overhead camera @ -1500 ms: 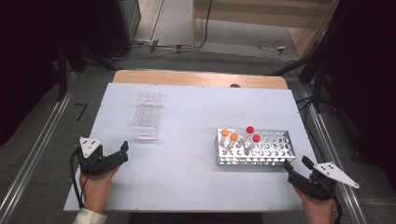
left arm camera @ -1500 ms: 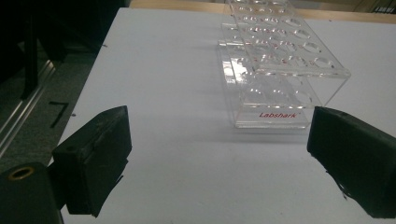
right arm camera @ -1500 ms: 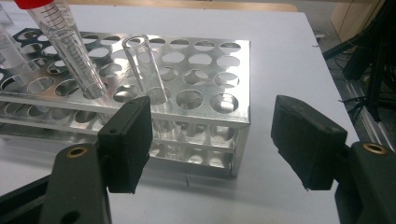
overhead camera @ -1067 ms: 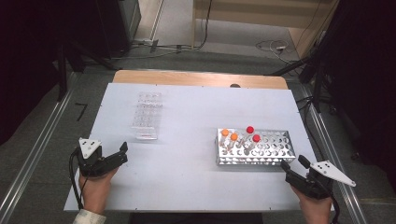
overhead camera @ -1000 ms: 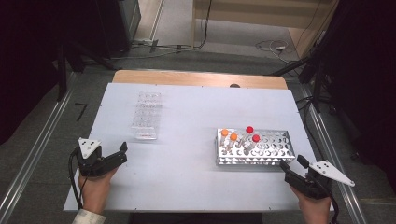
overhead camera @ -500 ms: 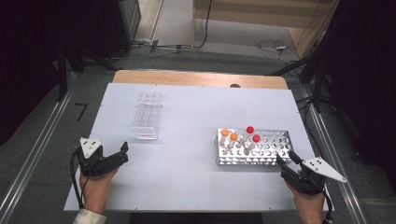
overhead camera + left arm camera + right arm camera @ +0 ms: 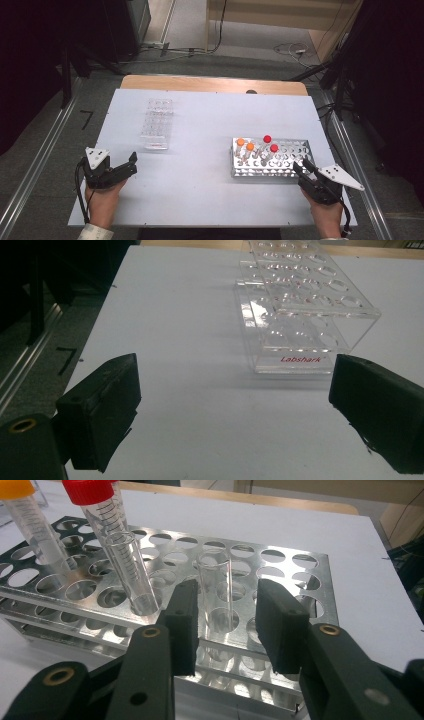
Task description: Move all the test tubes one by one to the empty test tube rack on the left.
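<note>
1. The left tongs (image 7: 131,165) rest at the near left corner of the white bench (image 7: 210,130), jaws wide apart and holding nothing. In the left gripper view the gap between them frames bare bench surface.
2. Just beyond them stands the clear acrylic tube rack (image 7: 157,123), empty, with a red "Labshark" mark on its near end (image 7: 301,359). It looks like the place a tube would go next, so the left hand is best left parked, clear of it.
3. To the right, well apart from that rack, sits the metal tube rack (image 7: 270,156). It holds two orange-capped tubes (image 7: 245,148) and two red-capped tubes (image 7: 270,145) toward its left half.
4. In the right gripper view an uncapped clear glass tube (image 7: 215,587) stands upright in a hole near the rack's front edge, just right of a red-capped graduated tube (image 7: 114,542).
5. The right tongs (image 7: 226,622) are at the rack's near right corner, jaws apart, one on either side of the uncapped tube and not yet touching it.
6. As I judge it, the step in hand is gripping that tube. To do it well:
   - Centre the tube between the pads so both meet the glass together.
   - Grip below the rim and above the rack's top plate.
   - Keep the left jaw off the red-capped neighbour.
   - Close gently, since glass is slick and brittle.
   - Lift straight up along the tube's axis, so it does not bind in the hole or drag the rack.
</note>
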Motion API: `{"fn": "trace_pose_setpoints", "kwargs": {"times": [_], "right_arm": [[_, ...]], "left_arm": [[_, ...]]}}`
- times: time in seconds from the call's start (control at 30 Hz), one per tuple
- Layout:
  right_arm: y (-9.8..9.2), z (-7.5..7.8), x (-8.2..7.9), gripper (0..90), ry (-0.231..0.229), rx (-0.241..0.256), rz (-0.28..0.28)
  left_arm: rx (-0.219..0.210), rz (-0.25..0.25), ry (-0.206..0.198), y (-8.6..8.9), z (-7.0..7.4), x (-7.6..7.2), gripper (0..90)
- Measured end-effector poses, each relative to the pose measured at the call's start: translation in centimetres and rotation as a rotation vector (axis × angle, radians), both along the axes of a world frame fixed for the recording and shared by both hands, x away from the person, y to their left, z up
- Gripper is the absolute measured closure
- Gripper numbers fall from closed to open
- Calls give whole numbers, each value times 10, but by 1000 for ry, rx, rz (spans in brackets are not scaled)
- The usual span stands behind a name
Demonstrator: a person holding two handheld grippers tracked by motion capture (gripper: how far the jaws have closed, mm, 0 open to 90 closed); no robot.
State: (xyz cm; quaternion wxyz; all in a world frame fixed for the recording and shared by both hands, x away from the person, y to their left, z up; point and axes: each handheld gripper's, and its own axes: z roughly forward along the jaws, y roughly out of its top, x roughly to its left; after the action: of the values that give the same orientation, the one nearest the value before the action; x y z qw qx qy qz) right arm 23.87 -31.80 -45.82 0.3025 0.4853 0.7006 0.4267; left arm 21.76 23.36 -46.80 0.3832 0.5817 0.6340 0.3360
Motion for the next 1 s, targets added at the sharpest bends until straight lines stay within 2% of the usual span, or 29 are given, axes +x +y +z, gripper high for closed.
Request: {"fn": "trace_pose_setpoints", "kwargs": {"times": [0.63, 1.0], "right_arm": [[7, -3, 6, 668, 6, -28, 21], [7, -4, 7, 702, 14, -33, 11]], "left_arm": [[2, 0, 3, 0, 0, 0, 67], [-1, 1, 1, 0, 0, 0, 67]]}}
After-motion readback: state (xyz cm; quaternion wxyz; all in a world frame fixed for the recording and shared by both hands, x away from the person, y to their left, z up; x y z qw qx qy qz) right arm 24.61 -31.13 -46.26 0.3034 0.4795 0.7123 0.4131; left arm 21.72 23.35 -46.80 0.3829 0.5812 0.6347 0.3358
